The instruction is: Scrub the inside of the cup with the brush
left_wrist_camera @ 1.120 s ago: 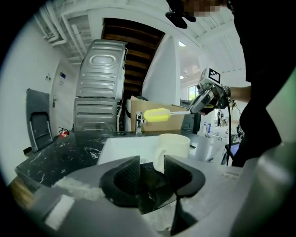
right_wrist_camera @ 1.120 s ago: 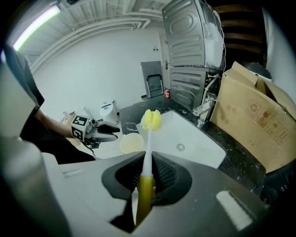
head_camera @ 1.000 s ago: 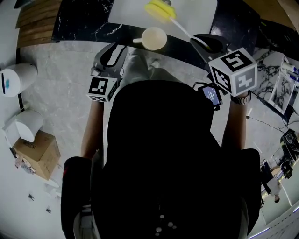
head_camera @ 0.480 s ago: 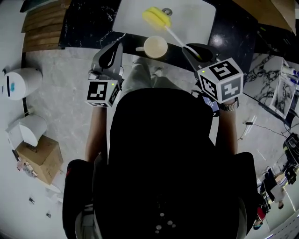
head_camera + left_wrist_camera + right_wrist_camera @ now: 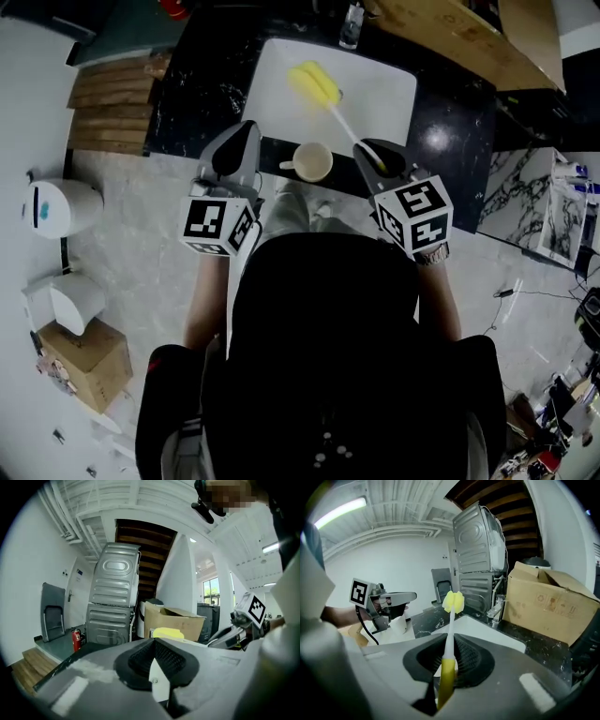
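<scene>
A white cup [image 5: 312, 161] stands on the dark counter strip in front of the white sink [image 5: 384, 98], its handle [image 5: 285, 166] turned left. My left gripper [image 5: 246, 131] hovers just left of the cup, shut with nothing between its pads [image 5: 156, 641]. The right gripper view shows the cup [image 5: 399, 624] beside the left gripper [image 5: 410, 595]. My right gripper [image 5: 367, 148] is shut on the yellow grip of the brush [image 5: 446, 672]. The brush's white stem runs out to a yellow sponge head [image 5: 314, 84] over the sink. That sponge head [image 5: 453, 602] points away from me.
A tap [image 5: 352, 23] stands at the sink's far edge, with a cardboard box [image 5: 548, 602] to its right. A tall metal cabinet [image 5: 112, 597] and a fire extinguisher [image 5: 76, 639] lie beyond the counter. Wooden steps [image 5: 108, 103] and a white bin [image 5: 56, 208] are on the left.
Both grippers have come in closer to the cup, the left one rising most. The head view has pulled back so the whole sink shows. The brush stays in the right gripper.
</scene>
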Motion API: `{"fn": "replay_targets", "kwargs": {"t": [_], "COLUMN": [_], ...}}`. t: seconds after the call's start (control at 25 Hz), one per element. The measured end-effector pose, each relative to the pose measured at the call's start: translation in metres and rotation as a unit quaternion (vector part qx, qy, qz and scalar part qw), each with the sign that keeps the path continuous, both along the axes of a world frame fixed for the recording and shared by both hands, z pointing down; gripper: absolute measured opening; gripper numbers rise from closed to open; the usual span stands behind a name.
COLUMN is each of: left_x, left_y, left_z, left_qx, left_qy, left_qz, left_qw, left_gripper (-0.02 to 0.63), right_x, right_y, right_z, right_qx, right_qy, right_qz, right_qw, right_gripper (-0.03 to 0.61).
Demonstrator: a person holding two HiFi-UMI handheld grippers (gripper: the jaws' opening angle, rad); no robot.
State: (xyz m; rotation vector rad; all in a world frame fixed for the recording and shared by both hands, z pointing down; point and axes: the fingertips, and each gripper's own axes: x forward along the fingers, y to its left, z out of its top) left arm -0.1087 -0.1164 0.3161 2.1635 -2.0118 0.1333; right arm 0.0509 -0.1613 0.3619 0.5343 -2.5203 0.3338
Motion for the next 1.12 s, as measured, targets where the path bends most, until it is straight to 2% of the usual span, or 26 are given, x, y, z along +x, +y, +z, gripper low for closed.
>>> {"fn": "replay_targets", "kwargs": {"t": [0.24,0.52,0.8,1.12], "left_x": [0.011,0.027,0.033,0.033], "left_y": [-0.007,-0.015,-0.031,-0.033], "left_z": [-0.031,-0.073,-0.081,-0.094], "left_qx": [0.019,0.05,0.066,0.084], "left_qy": [0.0,-0.006,-0.012,-0.005], "left_qz": [0.007,0.018,0.024,0.021], "left_qw": [0.9998,0.9986,0.9974,0.9962], "left_gripper": [0.002,0.002,0.002,0.002], "right_x": [0.002,0.006,0.01,0.024], "right_y": [-0.019,-0.026,-0.04,-0.044], "right_z": [-0.042,-0.087,-0.115,-0.134], "right_qx": [0.028,0.071,0.132,0.148], "right_qy": [-0.078,-0.137,-0.175,-0.199], "right_qz": [0.051,0.075,0.112,0.141], "right_qw": [0.995,0.985,0.969,0.958], "right_gripper": [0.043,0.043,0.043,0.041]}}
